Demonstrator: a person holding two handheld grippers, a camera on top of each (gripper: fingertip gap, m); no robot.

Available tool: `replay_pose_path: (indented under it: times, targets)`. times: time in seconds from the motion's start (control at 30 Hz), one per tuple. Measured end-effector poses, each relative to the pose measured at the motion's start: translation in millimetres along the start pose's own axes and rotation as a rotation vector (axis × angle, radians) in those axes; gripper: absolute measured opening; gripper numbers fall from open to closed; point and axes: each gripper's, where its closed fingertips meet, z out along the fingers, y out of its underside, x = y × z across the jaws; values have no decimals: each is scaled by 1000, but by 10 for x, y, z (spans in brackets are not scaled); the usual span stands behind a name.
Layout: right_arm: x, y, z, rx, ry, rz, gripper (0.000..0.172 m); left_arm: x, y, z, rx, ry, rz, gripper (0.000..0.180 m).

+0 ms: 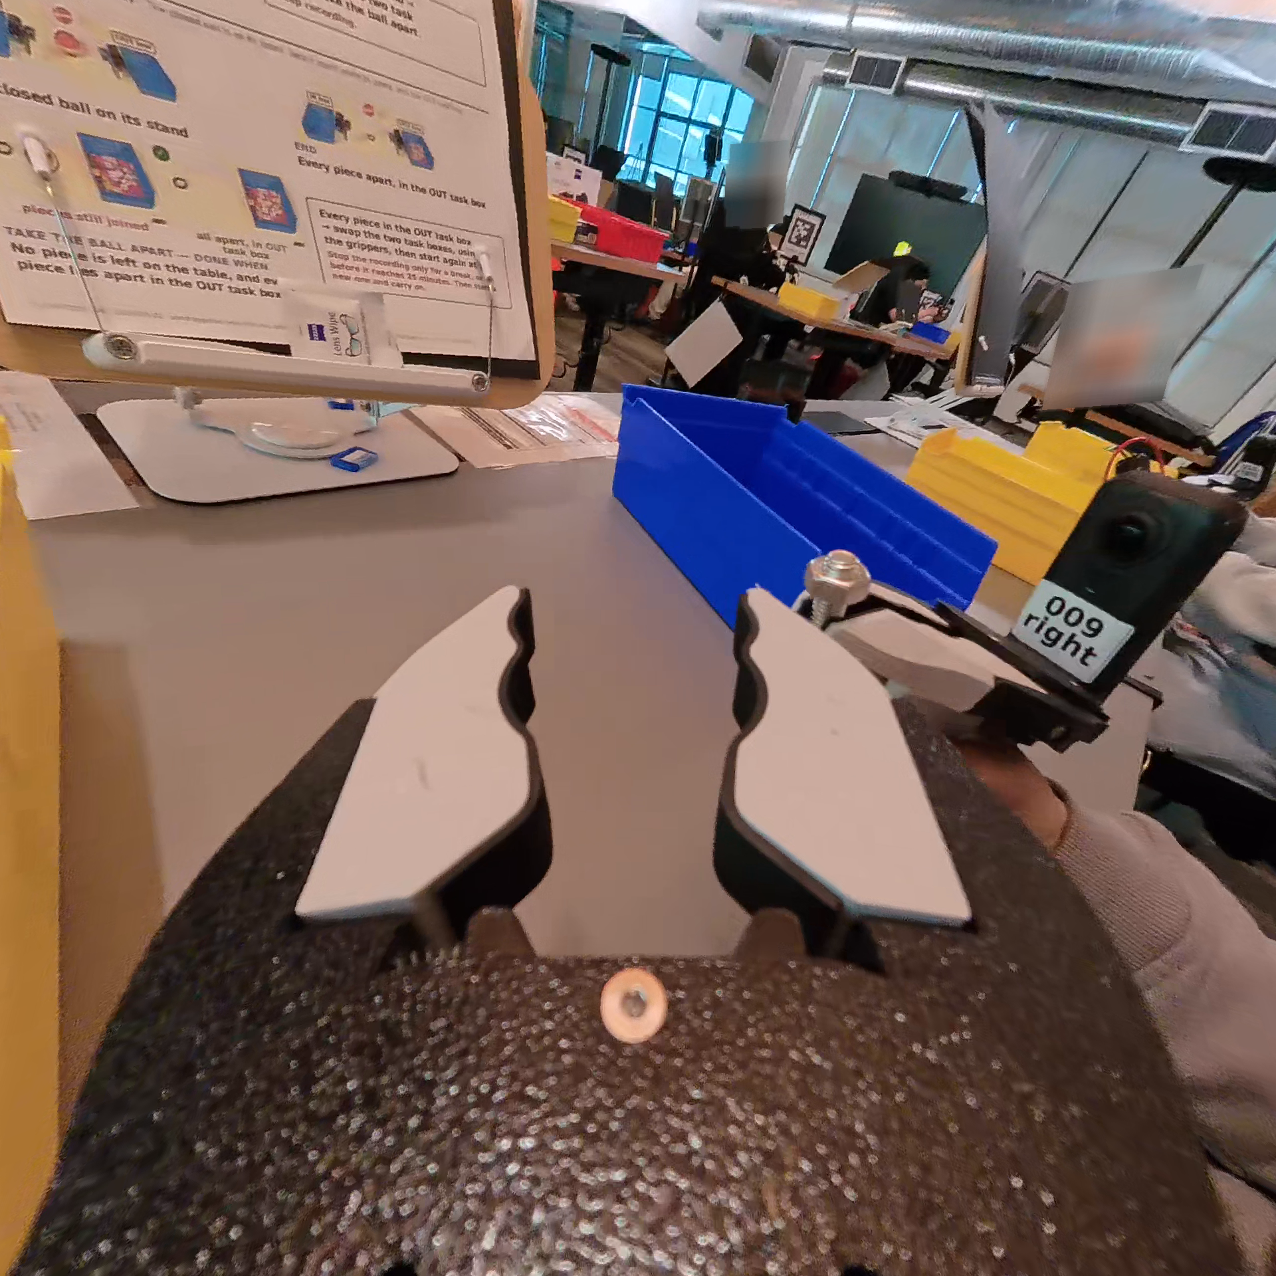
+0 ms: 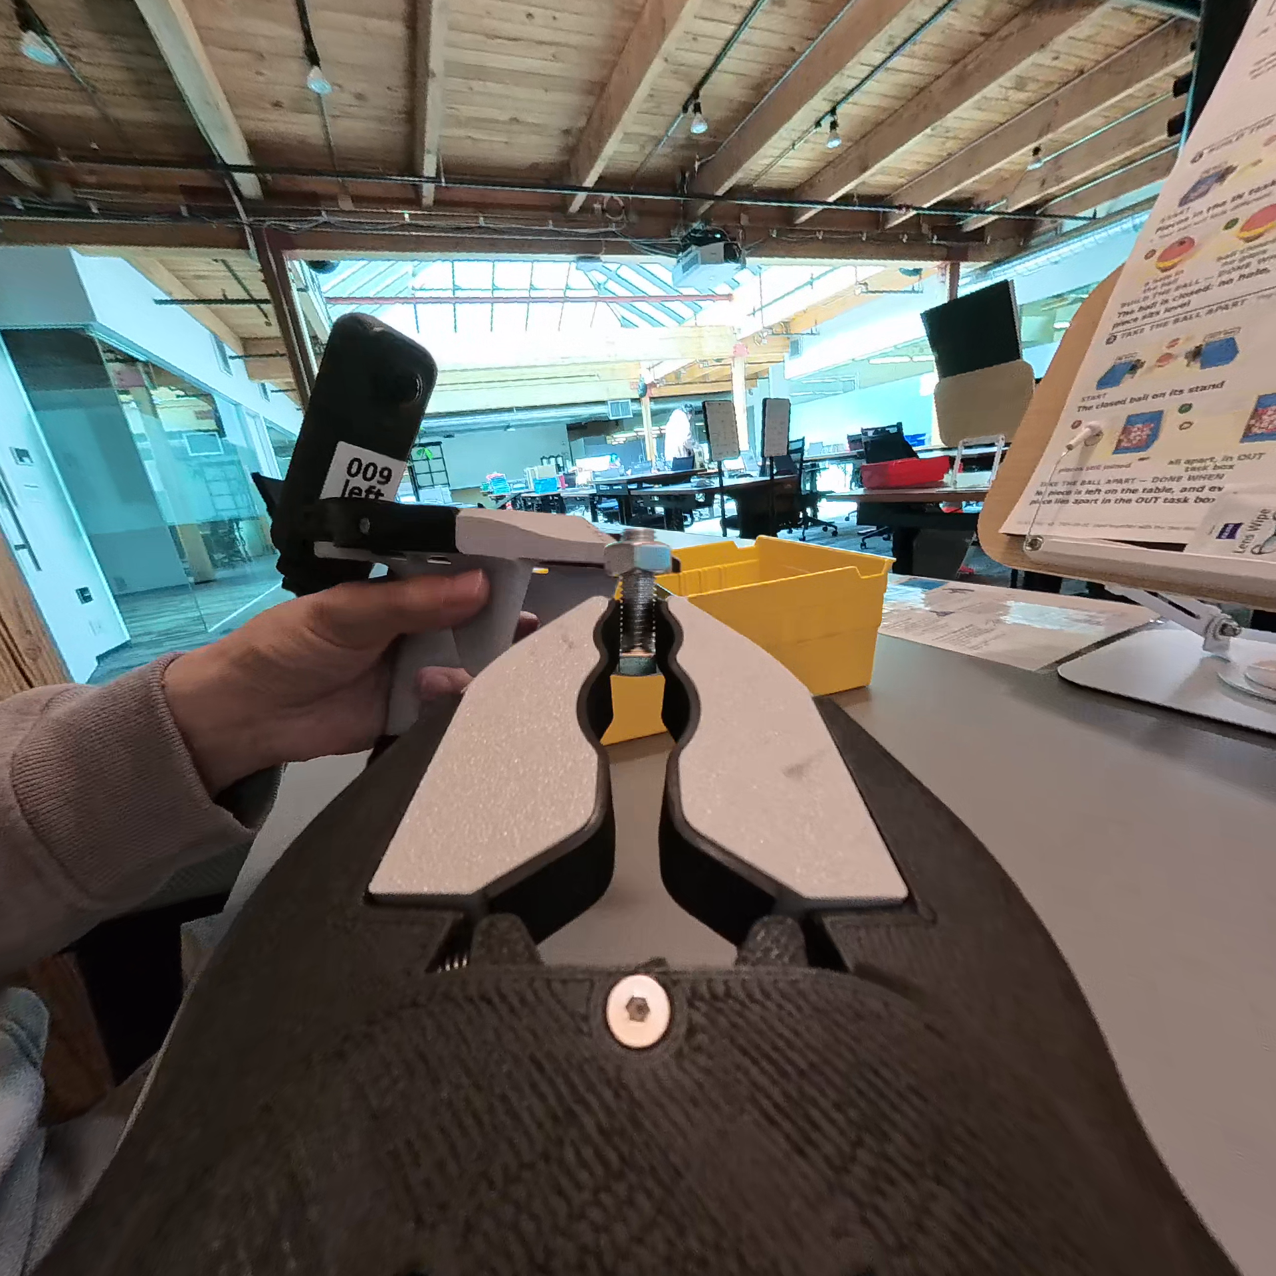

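Note:
My right gripper (image 2: 639, 602) is shut on a silver bolt (image 2: 639, 621). It holds the bolt upright by its threaded shank, with a hex nut (image 2: 639, 556) on the shank above the fingertips. The bolt also shows in the left wrist view (image 1: 837, 573), sticking up from the right gripper's fingers (image 1: 897, 649). My left gripper (image 1: 632, 611) is open and empty above the grey table (image 1: 345, 587), just left of the bolt. In the right wrist view, the left gripper (image 2: 525, 535) reaches in level with the nut, held by a hand (image 2: 311, 663).
A blue bin (image 1: 794, 511) lies on the table beyond the grippers, with yellow bins (image 1: 1001, 497) behind it. A yellow bin (image 2: 780, 607) stands behind the bolt. A document stand with a printed sheet (image 1: 276, 172) and its white base (image 1: 276, 462) stand at the far left. Papers lie beside it.

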Motion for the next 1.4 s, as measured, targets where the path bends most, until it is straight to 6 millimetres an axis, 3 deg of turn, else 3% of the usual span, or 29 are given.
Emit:
replay_pose_path:
  times: [0.2,0.27,0.33,0.4,0.5,0.57,0.7,0.8,0.97,1.13,1.2,1.3,1.4]
  targets:
    - [6,-42,-19,-1,18,-12,9,160,63,19,-33,56,41,58]
    - [47,-191,-67,-4,64,-30,9,175,88,-1,-45,64,48,58]
    - [221,-377,-199,-69,197,-74,9,151,106,-32,-53,60,55,58]
    - [534,-495,-486,-217,399,-134,9,113,117,-57,-51,56,46,58]
    - [1125,-564,-1169,-445,737,-230,9,87,142,-60,-45,65,12,57]
    - [1450,-520,-1570,-552,878,-202,9,112,172,-37,-51,79,-2,57]
    - [1854,-232,-2176,-843,1024,-145,9,184,276,48,-91,93,15,57]
    - [2012,-203,-2492,-970,1128,-218,10,251,349,130,-120,111,17,57]
    - [2111,-199,-2618,-1035,1155,-259,10,447,428,324,-166,165,22,57]
    - [2195,-221,-2586,-1031,1192,-351,35,719,553,648,-252,226,109,58]
    - [2150,-344,-2555,-990,1188,-378,39,900,590,800,-291,272,118,61]
    - [2000,-717,-2481,-764,1177,-344,41,1106,637,1082,-312,272,169,69]
    - [1823,-1030,-2520,-584,1146,-279,57,1204,679,1438,-295,201,252,74]
